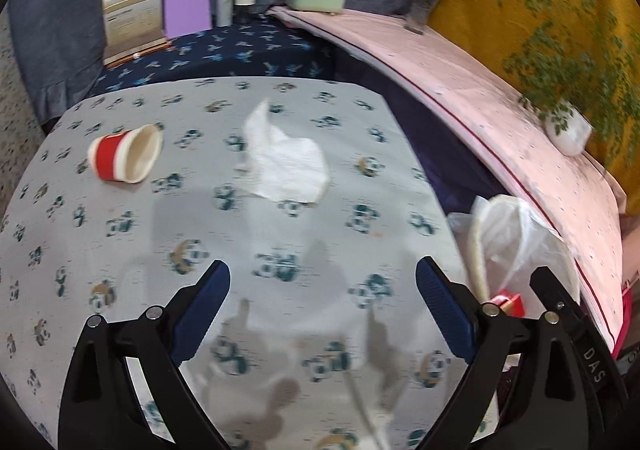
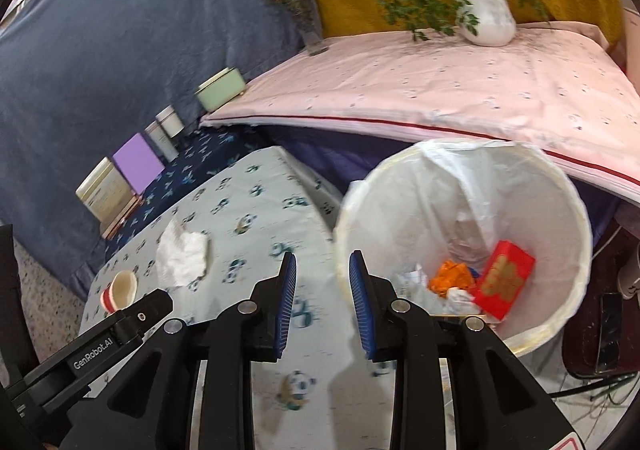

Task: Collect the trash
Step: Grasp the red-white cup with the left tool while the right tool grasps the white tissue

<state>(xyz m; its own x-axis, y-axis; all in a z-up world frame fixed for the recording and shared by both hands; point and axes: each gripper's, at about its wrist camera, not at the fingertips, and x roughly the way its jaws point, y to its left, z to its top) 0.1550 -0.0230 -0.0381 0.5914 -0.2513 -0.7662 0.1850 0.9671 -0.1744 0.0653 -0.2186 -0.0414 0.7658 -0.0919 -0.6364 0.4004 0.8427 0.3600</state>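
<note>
hovering over the tablecloth point(image 1: 120, 250): left hand-held gripper point(image 1: 323, 290) wide, right hand-held gripper point(image 2: 322, 302) narrowly parted, both empty

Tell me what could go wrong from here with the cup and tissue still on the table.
1. The cup lies on its side, so a nudge from the open left gripper could roll it off the table.
2. The tissue is thin and lies flat, so the fingers may pinch the tablecloth along with it.
3. The bin stands beside the table edge, and its loose liner could catch a dropped item short of the bottom.
</note>
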